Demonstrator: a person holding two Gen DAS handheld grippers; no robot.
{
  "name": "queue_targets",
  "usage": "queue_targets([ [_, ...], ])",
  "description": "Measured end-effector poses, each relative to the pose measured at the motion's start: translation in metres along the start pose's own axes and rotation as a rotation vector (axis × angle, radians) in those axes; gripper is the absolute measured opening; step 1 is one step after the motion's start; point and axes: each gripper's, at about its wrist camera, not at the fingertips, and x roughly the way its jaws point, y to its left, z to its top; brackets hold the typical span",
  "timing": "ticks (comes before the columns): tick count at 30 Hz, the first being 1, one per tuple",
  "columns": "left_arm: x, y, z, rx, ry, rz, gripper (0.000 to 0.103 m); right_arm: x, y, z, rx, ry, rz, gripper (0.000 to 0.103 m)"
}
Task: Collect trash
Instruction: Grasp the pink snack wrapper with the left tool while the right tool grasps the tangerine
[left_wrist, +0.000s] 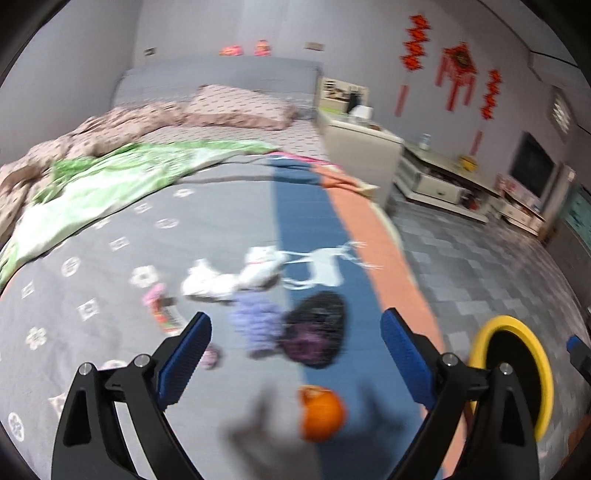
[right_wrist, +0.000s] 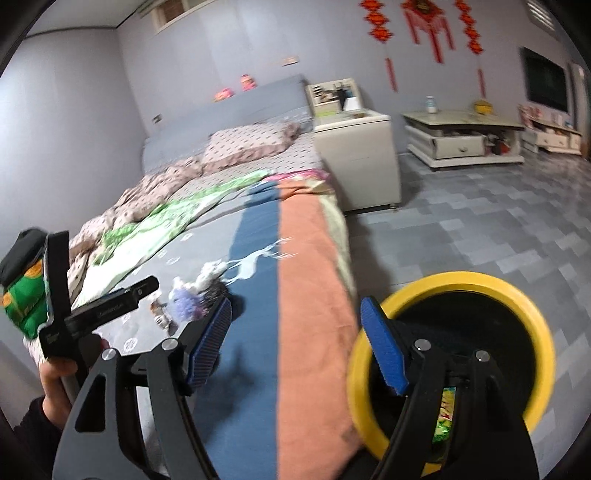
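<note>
While both hands hang over the bed (left_wrist: 92, 258), the left claw (left_wrist: 295, 332) is wide open with nothing in it, and the right claw (right_wrist: 295, 339) is open and empty too. Nearest, by the bed's front edge, lies an orange (left_wrist: 322, 413). Farther in lie purple trash (left_wrist: 255, 325), a dark clump (left_wrist: 317, 332) and white paper (left_wrist: 236, 277). Beside the bed's right edge stands a yellow-rimmed bin (right_wrist: 454, 284).

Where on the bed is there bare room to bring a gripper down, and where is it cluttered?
Bare: the orange stripe by the bed's edge, and the grey sheet between the green blanket and the litter. Crowded: the white tissues, purple wad, black clump and orange peel lie bunched ahead of the open left gripper.
</note>
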Motion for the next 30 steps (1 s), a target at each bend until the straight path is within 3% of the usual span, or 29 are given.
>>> queue_targets([
  [6,0.019,0.062,-0.004,-0.087,0.032,0.104,0.089,0.043,0.045,-0.011,-0.068,0.056,0.046,0.07],
  [14,0.062,0.12,-0.018,-0.229,0.129,0.176,0.089,0.11,0.085,-0.039,-0.135,0.177,0.081,0.07],
  [21,0.097,0.137,-0.02,-0.279,0.184,0.209,0.089,0.156,0.112,-0.061,-0.215,0.245,0.084,0.069],
  [30,0.132,0.139,-0.029,-0.297,0.237,0.177,0.088,0.192,0.128,-0.078,-0.246,0.303,0.107,0.069],
])
